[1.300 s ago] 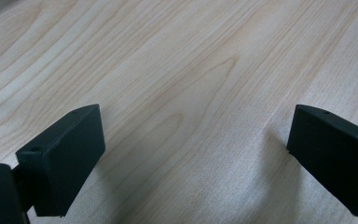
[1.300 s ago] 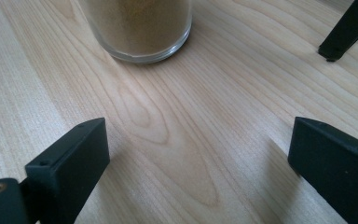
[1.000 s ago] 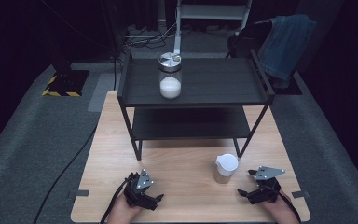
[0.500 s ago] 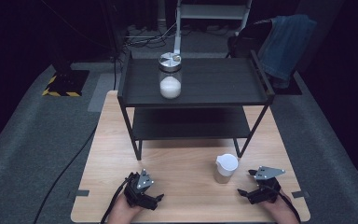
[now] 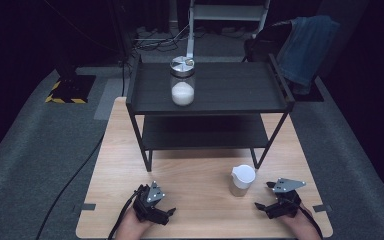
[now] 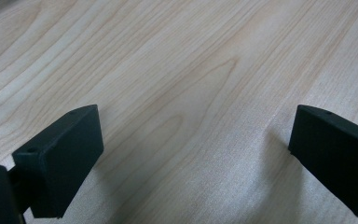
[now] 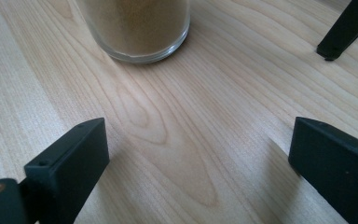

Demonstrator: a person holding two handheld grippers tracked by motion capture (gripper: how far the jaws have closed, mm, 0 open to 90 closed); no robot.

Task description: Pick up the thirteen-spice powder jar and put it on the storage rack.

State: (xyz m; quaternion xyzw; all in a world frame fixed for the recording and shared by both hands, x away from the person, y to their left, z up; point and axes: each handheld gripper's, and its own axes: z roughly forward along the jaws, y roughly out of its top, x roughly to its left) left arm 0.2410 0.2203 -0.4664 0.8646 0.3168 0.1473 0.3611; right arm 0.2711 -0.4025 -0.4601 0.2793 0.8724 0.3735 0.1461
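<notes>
My left gripper (image 5: 166,213) rests on the wooden table (image 5: 200,170) near its front left, jaws wide apart over bare wood (image 6: 191,140). At the front right lies my right gripper (image 5: 260,206), open too (image 7: 198,154). Just ahead of it stands a glass jar with a white lid (image 5: 242,180), holding a tan powder (image 7: 137,25). A second glass jar with a metal lid (image 5: 182,80), half full of white powder, stands on the top shelf of a black two-tier rack (image 5: 240,102).
The rack's lower shelf (image 5: 205,132) is bare; one rack foot (image 7: 338,39) stands close to the right gripper. A blue cloth (image 5: 305,47) hangs over a chair behind the table. A cable (image 5: 67,185) runs over the grey floor at left.
</notes>
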